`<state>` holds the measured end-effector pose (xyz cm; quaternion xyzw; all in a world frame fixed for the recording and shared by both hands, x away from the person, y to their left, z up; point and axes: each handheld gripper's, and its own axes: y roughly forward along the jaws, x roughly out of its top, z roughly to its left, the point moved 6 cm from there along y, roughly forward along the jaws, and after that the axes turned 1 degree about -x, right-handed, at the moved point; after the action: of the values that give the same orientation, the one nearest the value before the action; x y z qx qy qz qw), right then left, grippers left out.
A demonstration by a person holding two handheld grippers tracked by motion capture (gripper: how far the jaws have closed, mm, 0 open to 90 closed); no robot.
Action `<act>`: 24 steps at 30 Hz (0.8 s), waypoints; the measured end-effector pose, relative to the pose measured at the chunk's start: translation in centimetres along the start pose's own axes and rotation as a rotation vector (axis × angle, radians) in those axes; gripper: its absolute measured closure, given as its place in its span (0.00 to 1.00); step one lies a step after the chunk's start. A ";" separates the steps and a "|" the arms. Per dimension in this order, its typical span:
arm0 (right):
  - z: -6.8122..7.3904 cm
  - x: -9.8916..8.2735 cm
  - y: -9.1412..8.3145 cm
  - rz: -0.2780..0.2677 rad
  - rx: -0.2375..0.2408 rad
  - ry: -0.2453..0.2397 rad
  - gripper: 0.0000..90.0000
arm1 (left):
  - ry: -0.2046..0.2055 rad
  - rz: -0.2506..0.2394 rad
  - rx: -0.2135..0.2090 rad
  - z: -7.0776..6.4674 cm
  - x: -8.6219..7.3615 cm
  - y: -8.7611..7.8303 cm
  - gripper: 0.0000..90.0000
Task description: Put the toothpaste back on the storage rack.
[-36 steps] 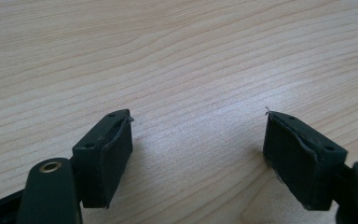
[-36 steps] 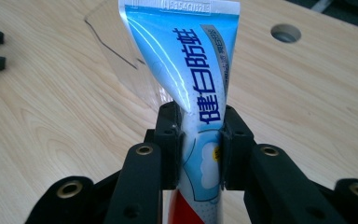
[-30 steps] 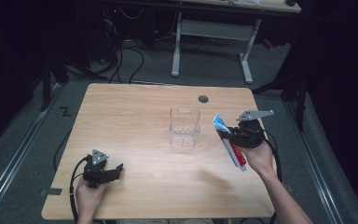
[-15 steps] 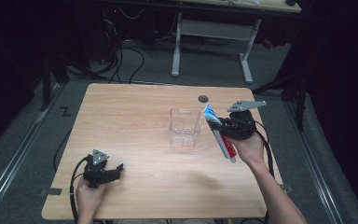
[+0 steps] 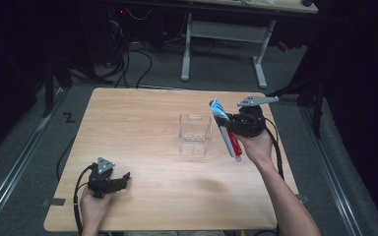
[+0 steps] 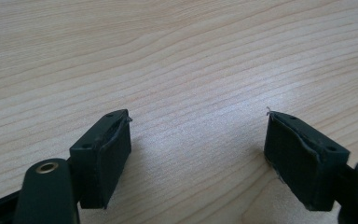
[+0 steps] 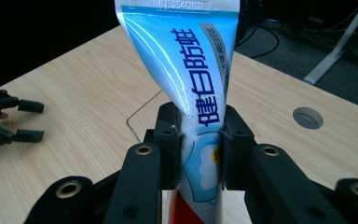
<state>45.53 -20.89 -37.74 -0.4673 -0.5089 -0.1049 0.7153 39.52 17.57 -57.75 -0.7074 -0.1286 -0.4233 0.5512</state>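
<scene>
The toothpaste tube hangs right of centre in the high view, clamped near its flat crimped end by the right gripper, just to the right of the clear plastic box. I'd say it is headed for that box: best to bring the red cap end over the open top first, then lower and tilt it in before letting go. At lower left the left gripper rests on the table, jaws wide and empty.
</scene>
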 end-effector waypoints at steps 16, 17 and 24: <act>0.2 2.4 3.0 -0.023 0.027 -0.001 0.81 | 0.001 0.001 0.005 0.0 0.0 0.0 0.26; 0.2 2.7 3.4 -0.021 0.030 -0.007 0.81 | 0.001 0.001 0.005 0.0 0.0 0.0 0.26; 0.9 4.4 4.5 -0.031 0.033 -0.033 0.81 | 0.001 0.000 0.005 0.0 0.0 0.0 0.26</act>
<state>49.80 -16.30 -36.55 -0.4493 -0.5293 -0.0998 0.7128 39.52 17.57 -57.77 -0.7059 -0.1293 -0.4231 0.5532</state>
